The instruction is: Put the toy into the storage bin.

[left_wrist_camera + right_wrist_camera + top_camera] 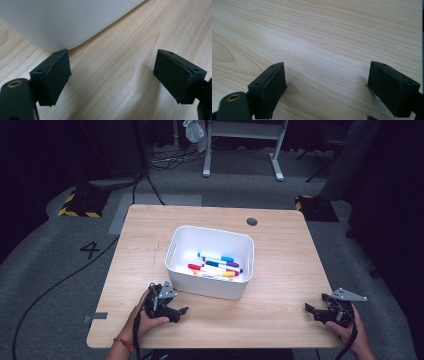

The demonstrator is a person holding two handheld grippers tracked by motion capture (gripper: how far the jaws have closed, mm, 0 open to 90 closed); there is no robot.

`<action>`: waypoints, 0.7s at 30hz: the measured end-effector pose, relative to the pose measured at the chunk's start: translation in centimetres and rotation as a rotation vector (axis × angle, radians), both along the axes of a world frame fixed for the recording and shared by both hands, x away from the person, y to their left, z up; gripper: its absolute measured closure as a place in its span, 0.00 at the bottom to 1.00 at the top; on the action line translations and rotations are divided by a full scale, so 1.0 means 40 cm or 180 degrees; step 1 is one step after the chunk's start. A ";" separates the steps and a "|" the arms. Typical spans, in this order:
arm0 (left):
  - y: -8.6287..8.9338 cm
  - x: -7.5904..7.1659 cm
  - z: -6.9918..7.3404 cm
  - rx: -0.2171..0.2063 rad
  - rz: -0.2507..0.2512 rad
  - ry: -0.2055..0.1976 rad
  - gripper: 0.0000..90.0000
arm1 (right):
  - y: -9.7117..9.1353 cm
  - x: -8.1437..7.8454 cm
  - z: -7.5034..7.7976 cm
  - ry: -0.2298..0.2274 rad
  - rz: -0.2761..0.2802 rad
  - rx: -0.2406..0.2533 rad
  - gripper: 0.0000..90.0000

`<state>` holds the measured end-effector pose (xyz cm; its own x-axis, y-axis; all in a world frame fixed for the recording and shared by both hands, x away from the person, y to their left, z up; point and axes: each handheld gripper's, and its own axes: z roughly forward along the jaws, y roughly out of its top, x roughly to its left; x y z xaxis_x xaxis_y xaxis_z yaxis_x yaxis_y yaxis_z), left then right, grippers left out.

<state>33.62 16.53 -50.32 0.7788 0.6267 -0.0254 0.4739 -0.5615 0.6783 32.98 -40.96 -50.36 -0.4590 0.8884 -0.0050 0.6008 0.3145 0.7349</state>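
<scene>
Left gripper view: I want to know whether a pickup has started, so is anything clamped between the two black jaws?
No, the left gripper stands open over bare table, beside the white bin.

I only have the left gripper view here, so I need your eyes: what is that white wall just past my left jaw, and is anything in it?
Observer: It is a white bin in the middle of the table. Coloured markers lie inside it.
Operator: Where is the other gripper?
Observer: The right gripper sits near the table's near right corner, well apart from the bin.
Operator: Is it holding anything?
Observer: No. In the right gripper view its jaws stand wide apart with bare wood between them.
Operator: And mine?
Observer: The left gripper lies just in front of the bin's near left corner, open, with nothing between its jaws.
</scene>
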 end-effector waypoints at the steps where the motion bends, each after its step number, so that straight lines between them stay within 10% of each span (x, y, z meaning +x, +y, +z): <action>1: 0.000 0.000 0.000 -0.0002 0.0006 0.0001 0.16 | -0.001 0.000 0.000 -0.0009 -0.0008 0.0002 0.17; 21: -0.007 0.008 -0.001 0.0017 0.0000 0.0012 0.13 | 0.000 0.000 0.000 -0.0007 -0.0035 -0.0003 0.17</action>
<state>33.95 16.26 -50.34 0.7787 0.6269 -0.0251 0.4766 -0.5650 0.6735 32.96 -40.94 -50.38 -0.4492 0.8934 -0.0069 0.6026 0.3086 0.7360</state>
